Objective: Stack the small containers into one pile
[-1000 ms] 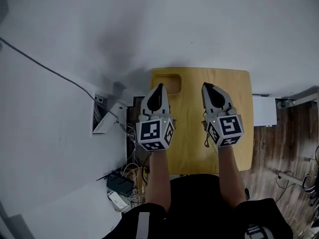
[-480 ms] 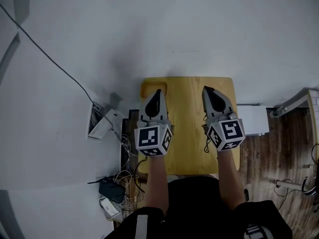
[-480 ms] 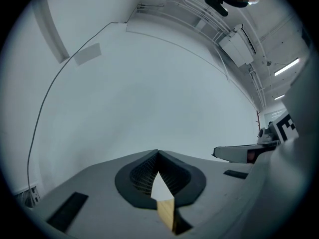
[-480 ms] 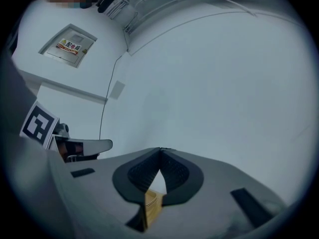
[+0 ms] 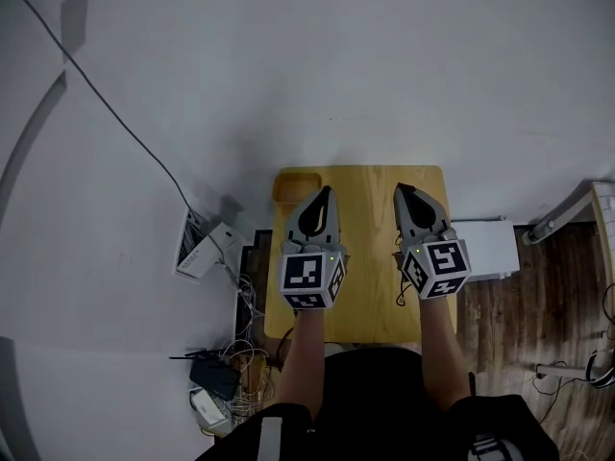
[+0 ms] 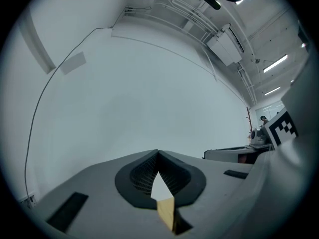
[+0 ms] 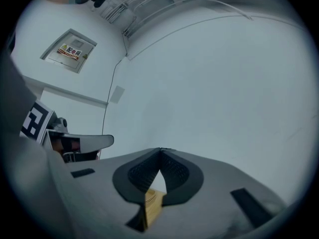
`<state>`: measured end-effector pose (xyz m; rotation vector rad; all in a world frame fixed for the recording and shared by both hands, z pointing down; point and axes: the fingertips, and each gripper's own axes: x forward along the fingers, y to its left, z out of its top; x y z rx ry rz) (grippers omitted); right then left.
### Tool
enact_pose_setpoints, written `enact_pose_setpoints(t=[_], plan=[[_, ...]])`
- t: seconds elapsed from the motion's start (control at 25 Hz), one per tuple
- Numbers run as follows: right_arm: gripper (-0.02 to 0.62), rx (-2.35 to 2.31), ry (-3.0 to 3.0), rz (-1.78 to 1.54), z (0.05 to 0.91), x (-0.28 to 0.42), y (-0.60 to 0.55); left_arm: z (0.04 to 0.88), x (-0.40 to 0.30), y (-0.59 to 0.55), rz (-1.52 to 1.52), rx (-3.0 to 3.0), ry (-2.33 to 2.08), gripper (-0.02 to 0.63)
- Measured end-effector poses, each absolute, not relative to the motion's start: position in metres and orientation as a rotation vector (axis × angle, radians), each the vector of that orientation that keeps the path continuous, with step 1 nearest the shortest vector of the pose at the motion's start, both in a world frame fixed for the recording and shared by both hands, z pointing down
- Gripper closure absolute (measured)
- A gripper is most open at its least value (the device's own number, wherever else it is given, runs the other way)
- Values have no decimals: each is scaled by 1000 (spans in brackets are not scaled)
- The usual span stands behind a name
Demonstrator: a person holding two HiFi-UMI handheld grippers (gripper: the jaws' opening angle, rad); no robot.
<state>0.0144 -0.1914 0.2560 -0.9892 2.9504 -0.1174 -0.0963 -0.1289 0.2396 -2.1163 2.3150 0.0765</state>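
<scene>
While the left gripper (image 5: 326, 192) hangs over the table (image 5: 370, 301): its jaws are pressed together on nothing, and its own view shows only the wall (image 5: 336, 65) and a sliver of wood past the tips.
Right gripper (image 5: 400, 189): its jaws are also closed and empty. It is level with the left one and to its right, over the far half of the table.
Small container (image 5: 292, 184): a shallow, wood-coloured tray sits at the far left corner of the table. In the head view it lies just left of the left gripper's tip and close to two table edges.
Other containers: none can be made out. The tray is small and dim in the head view, so it may be one piece or several already nested.
Risk, push-off: the tray lies so near the corner that a nudge from closed jaws or a grip set off-centre could slide it over the edge. It would land among the cables (image 5: 240, 353) on the floor at the left.
Risk, closed jaws: if either gripper comes down before opening, its tips would hit the rim and tip or skate the tray instead of straddling it.
Risk, crowding: the two grippers are close side by side, so both reaching for that one corner could knock them together.
Risk, wall: the table's far edge meets the wall, which leaves little room to overshoot.
</scene>
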Motion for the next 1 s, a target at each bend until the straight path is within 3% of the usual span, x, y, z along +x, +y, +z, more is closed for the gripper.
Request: enact_pose_setpoints(t=[1.0], plan=[[591,-933,2936,-27,226,-4,-172,218,-111,-128,88,-2137,2282,603]])
